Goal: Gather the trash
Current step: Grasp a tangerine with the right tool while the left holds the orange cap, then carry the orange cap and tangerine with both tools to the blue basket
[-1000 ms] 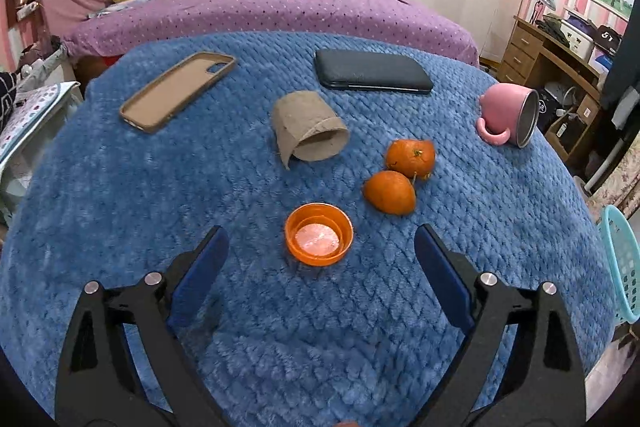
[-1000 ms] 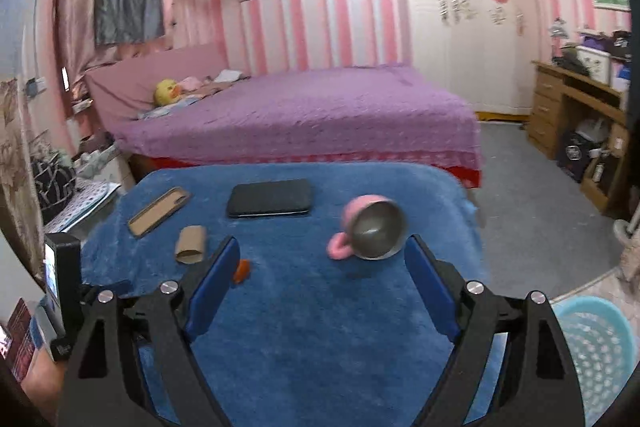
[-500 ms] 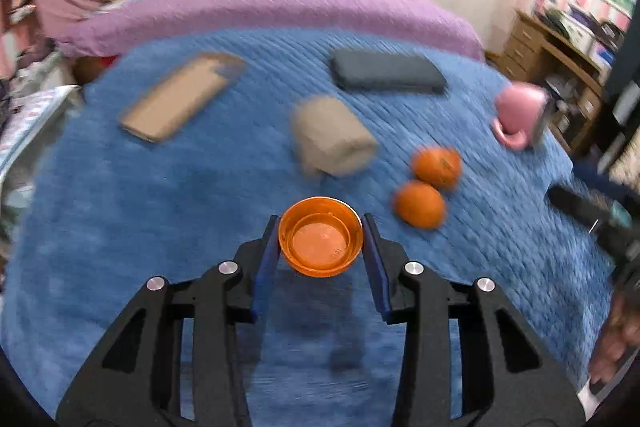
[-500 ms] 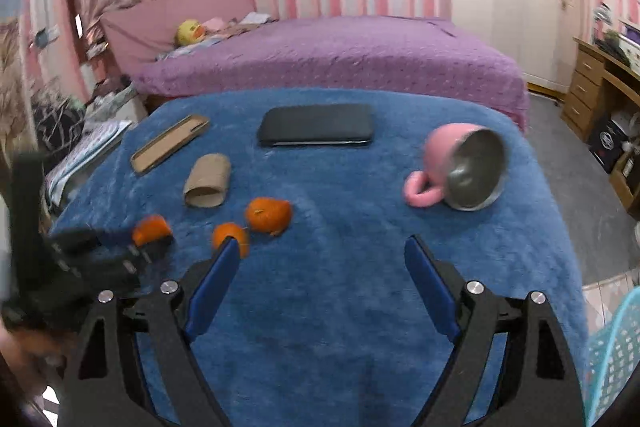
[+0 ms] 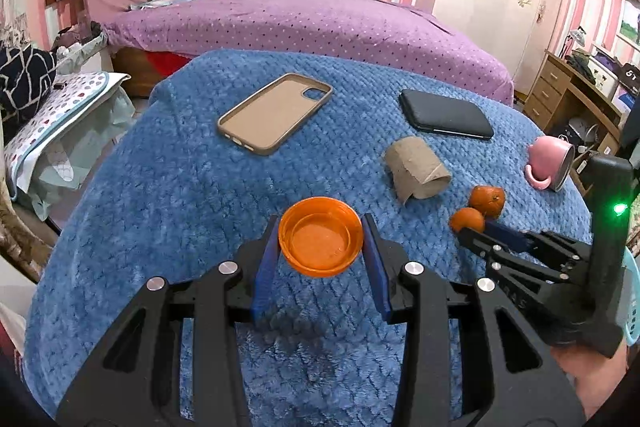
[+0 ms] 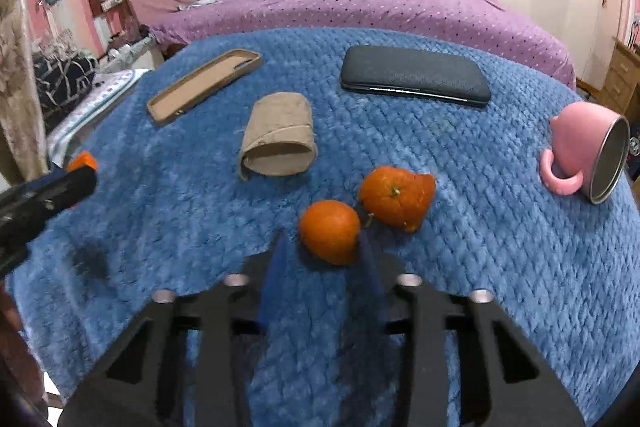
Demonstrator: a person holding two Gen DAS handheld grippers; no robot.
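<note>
My left gripper is shut on an orange plastic cap and holds it just above the blue blanket. Two orange tangerine peels lie at the right. My right gripper is low over the blanket with its jaws closing. The nearer peel sits between its blurred fingertips; the right finger touches it and the left one shows a small gap. The other peel lies just beyond. A flattened cardboard tube rests behind them. In the left wrist view the right gripper reaches the nearer peel.
A tan phone case, a black phone and a pink mug on its side lie on the blanket. A purple bed stands behind. A teal basket is at the right edge, past a person's hand.
The left gripper shut on the orange cap and lifted it off the blanket. The right gripper came down and forward to the nearer peel, and its jaws narrowed.
</note>
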